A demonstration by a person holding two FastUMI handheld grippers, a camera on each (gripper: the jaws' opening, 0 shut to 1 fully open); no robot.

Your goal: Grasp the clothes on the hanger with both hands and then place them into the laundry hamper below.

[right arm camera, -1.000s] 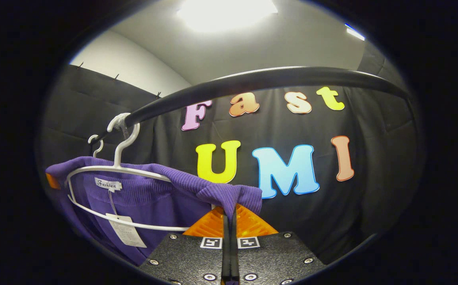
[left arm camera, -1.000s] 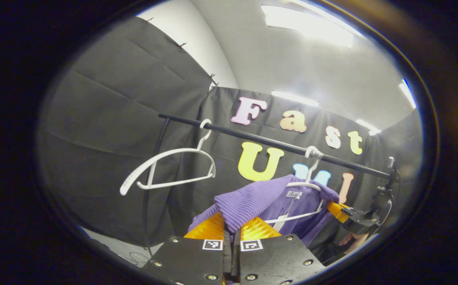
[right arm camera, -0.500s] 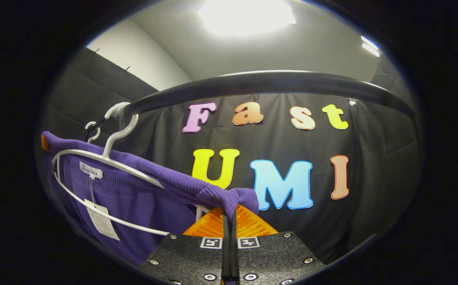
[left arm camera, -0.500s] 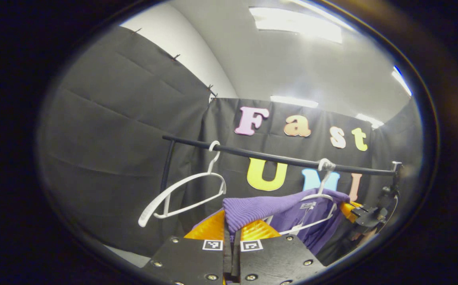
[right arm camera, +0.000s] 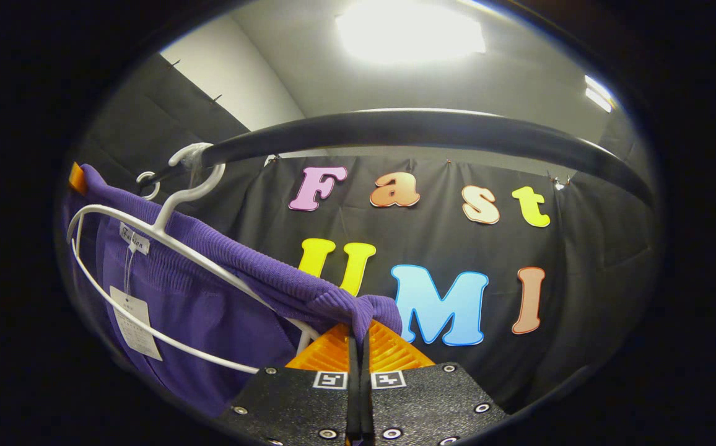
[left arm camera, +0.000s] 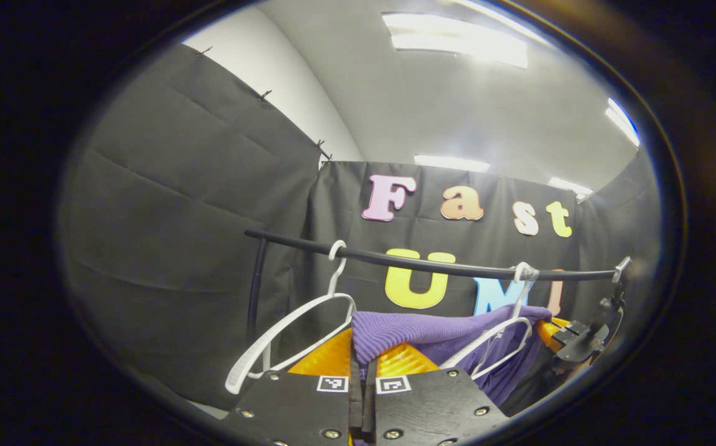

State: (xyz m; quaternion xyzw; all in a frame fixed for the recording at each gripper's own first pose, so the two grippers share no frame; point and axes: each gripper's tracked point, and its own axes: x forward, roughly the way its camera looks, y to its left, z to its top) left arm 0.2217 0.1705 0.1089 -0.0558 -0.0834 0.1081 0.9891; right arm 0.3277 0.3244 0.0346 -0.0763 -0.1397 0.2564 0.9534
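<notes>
A purple knit garment hangs on a white hanger hooked over the black rail. My left gripper is shut on one shoulder of it. In the right gripper view the same purple garment drapes over the white hanger, which tilts down to the right, and my right gripper is shut on the other shoulder. A white paper tag dangles from the collar. The right gripper shows at the far right of the left gripper view. The hamper is out of sight.
A second, bare white hanger hangs on the rail to the left of the garment. The rail's black upright post stands at its left end. The black rail arches close above my right gripper.
Both grippers have moved down with the garment's shoulders in them. The clothed hanger has tilted more steeply, and the rail sits lower in the left gripper view.
</notes>
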